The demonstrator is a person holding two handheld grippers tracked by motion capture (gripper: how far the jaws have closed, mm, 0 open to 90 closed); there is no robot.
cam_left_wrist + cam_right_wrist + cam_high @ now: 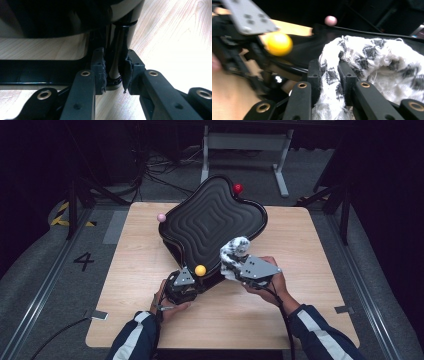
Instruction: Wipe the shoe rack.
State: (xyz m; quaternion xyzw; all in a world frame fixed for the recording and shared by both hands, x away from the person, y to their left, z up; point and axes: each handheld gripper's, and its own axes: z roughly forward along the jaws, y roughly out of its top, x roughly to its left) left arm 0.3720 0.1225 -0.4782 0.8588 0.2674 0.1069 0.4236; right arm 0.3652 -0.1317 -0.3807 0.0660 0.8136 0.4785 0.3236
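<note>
The left gripper (113, 72) has its jaws clamped on a black post (117, 50) beneath the black ridged tray (215, 220), the pads pressing the post from both sides just above its foot. In the high view this gripper (186, 285) sits at the tray's near corner, below a yellow ball (200, 270). The right gripper (329, 75) has its jaws closed on a fold of a black-and-white cloth (367, 60), which bulges out past the fingers and rests against the tray's rim. In the high view the right gripper (237, 267) holds the cloth (234, 251) at the tray's near right edge, over the wooden table (310, 270). A pink ball (161, 217) and a red ball (238, 188) stand at other corners of the tray. The tray's underside is dark in the left gripper view and its frame is hard to make out; in the right gripper view the left gripper and hand are blurred, and the cloth hides the pad faces.
</note>
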